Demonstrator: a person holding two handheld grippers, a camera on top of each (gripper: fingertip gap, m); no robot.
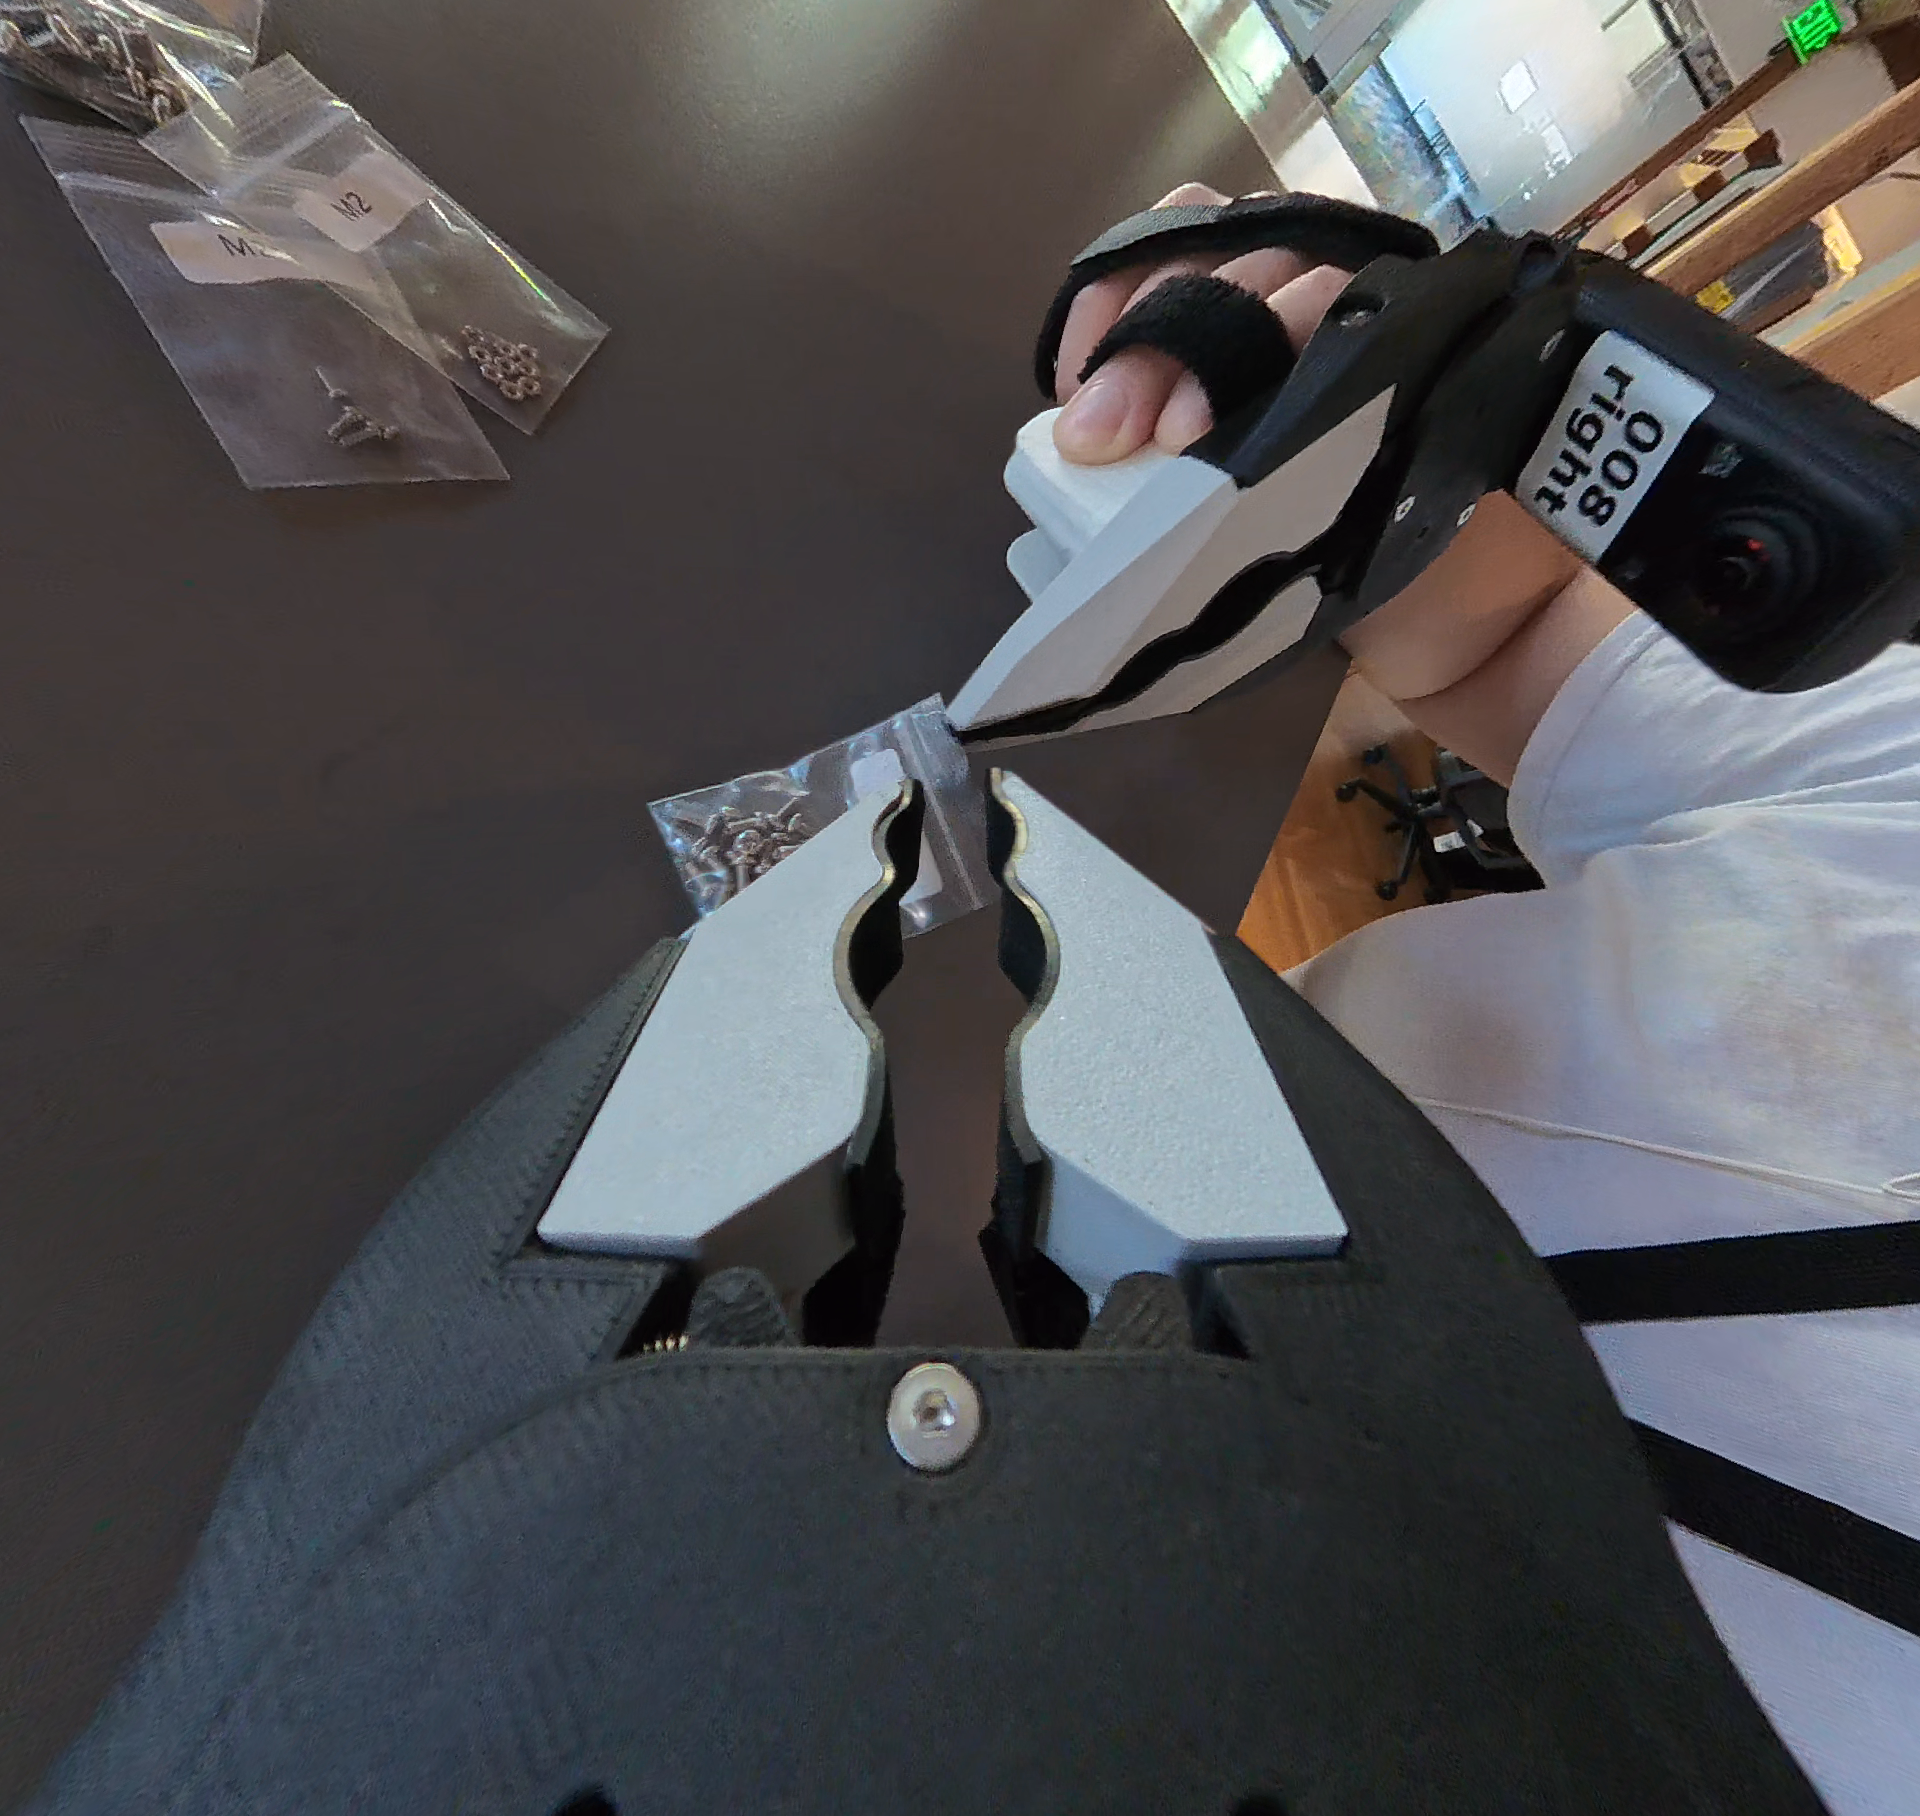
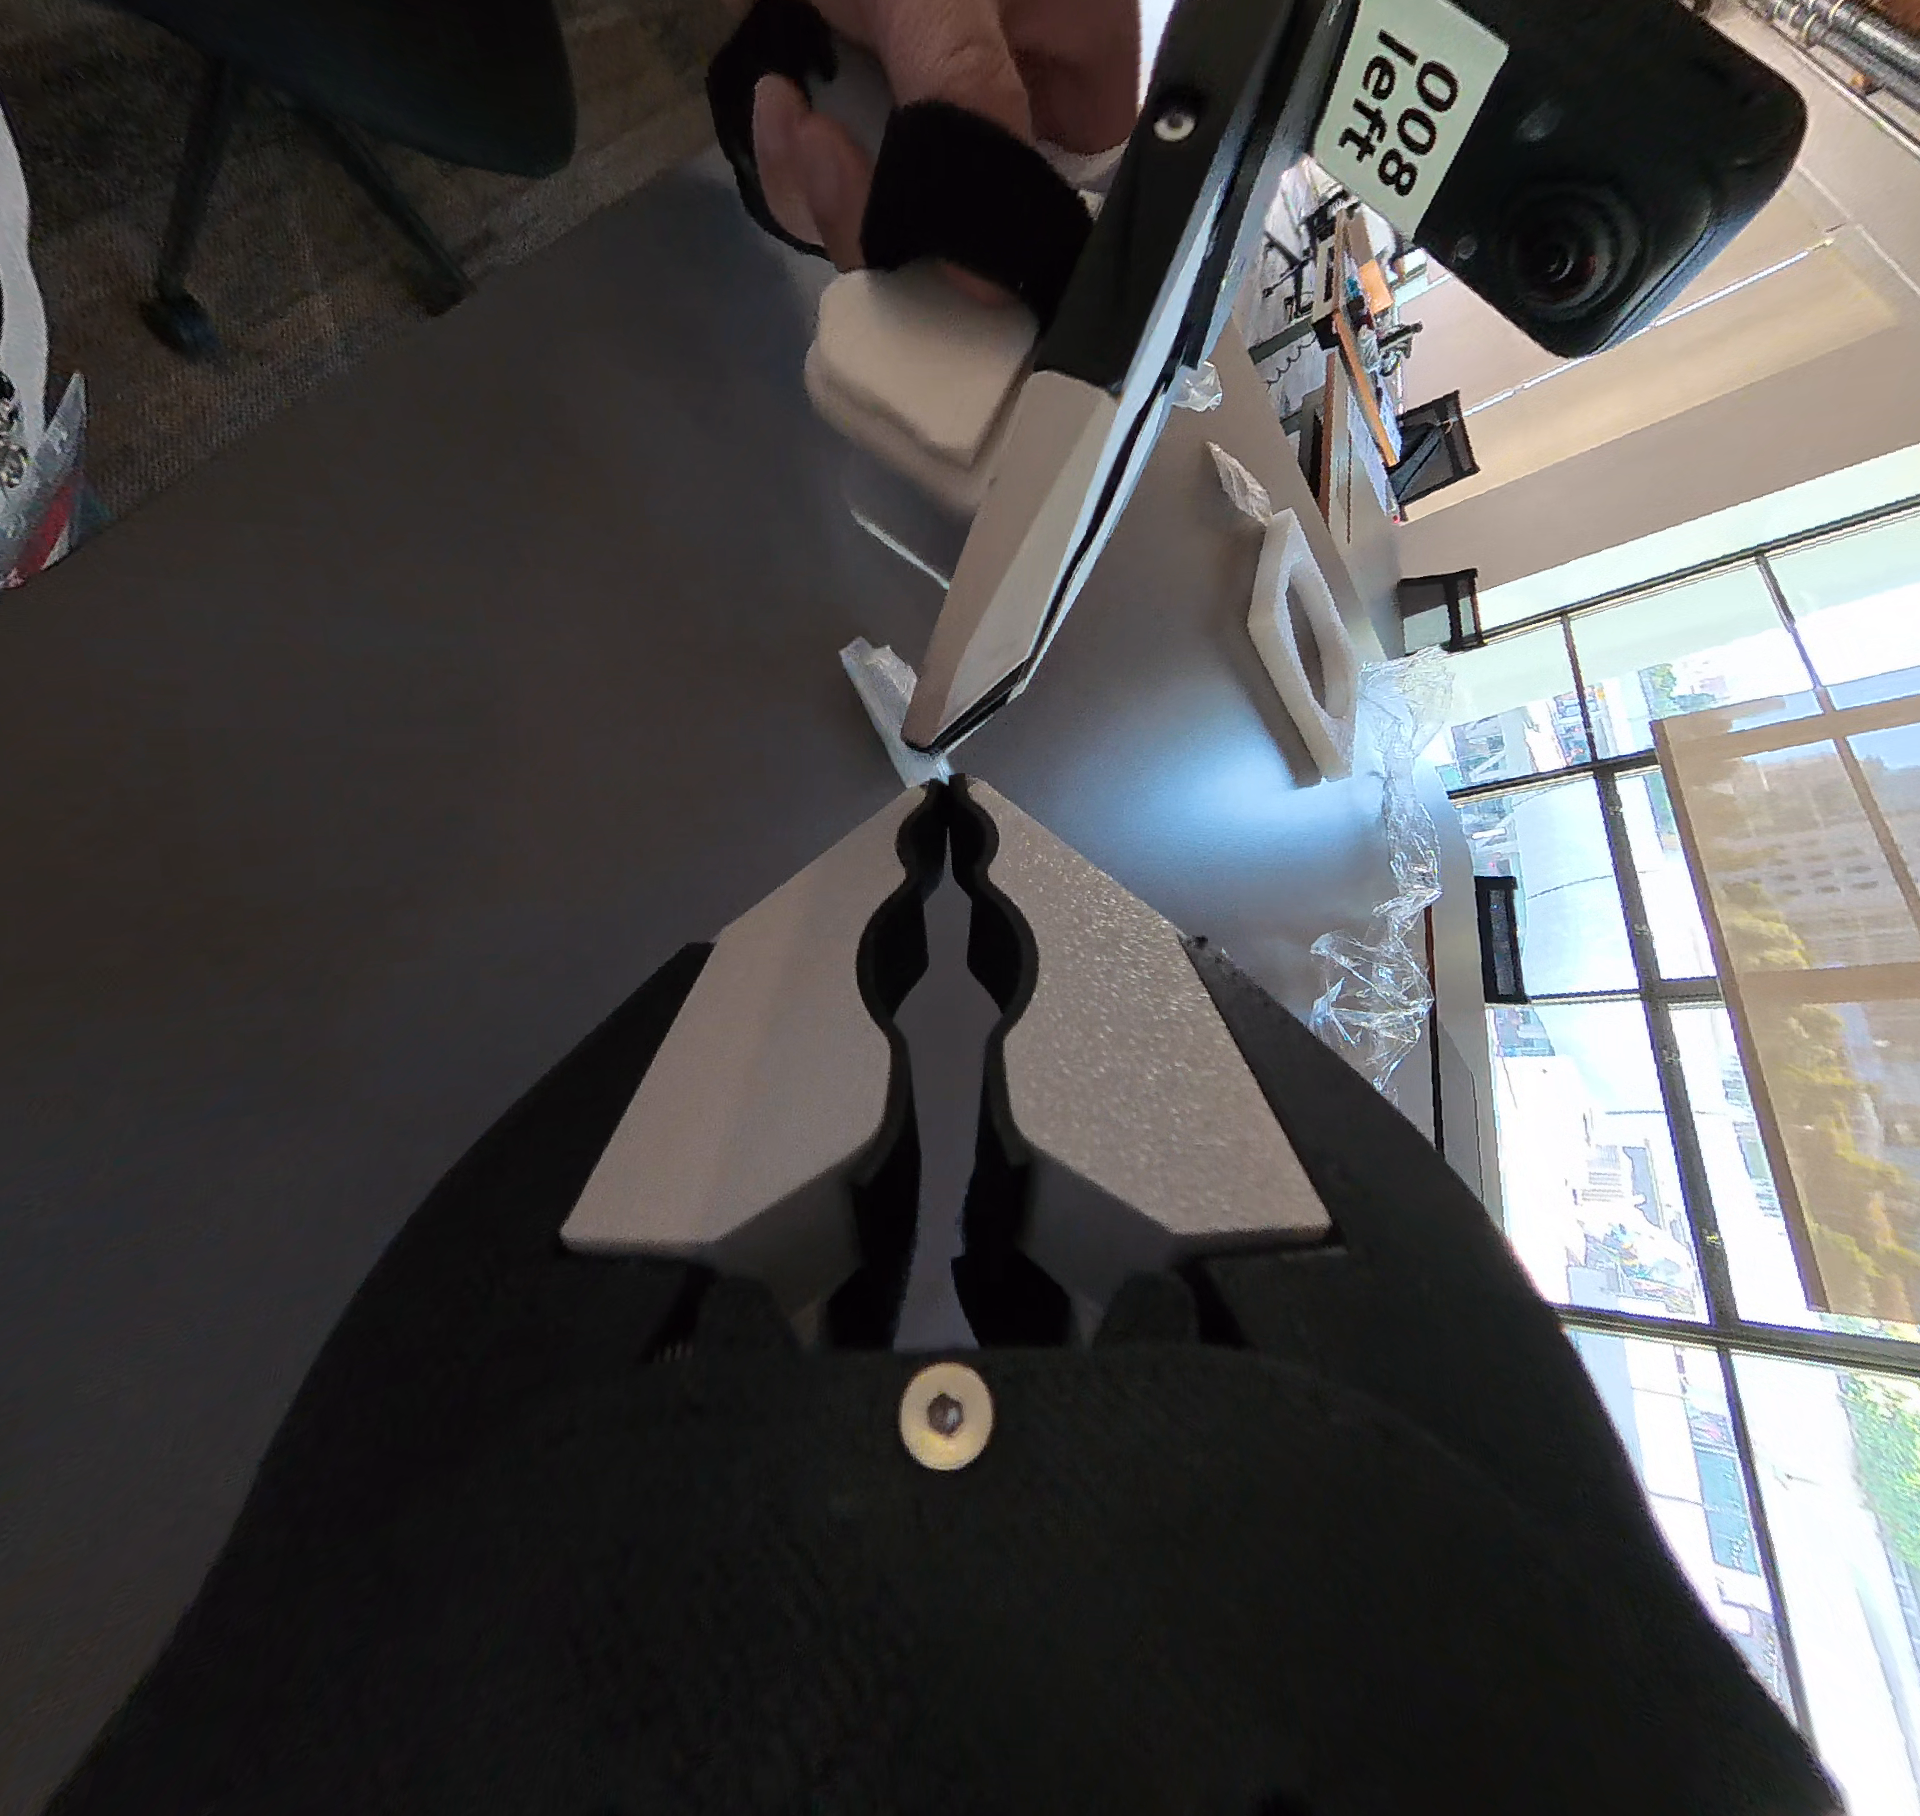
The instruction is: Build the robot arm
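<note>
A small clear zip bag of metal screws hangs just above the dark table. My right gripper is shut on the bag's top corner. In the right wrist view my right gripper has its tips pressed together on the bag's edge. My left gripper is open by a narrow gap, and the bag's upper strip lies between its fingertips without being clamped. The left gripper shows edge-on in the right wrist view, tip to tip with the right one.
Two labelled zip bags with small hardware and a fuller one lie at the table's far left. A white foam frame and crumpled clear plastic lie near the table edge. An office chair stands beyond it. Less than 4 cm separates the two grippers' tips.
</note>
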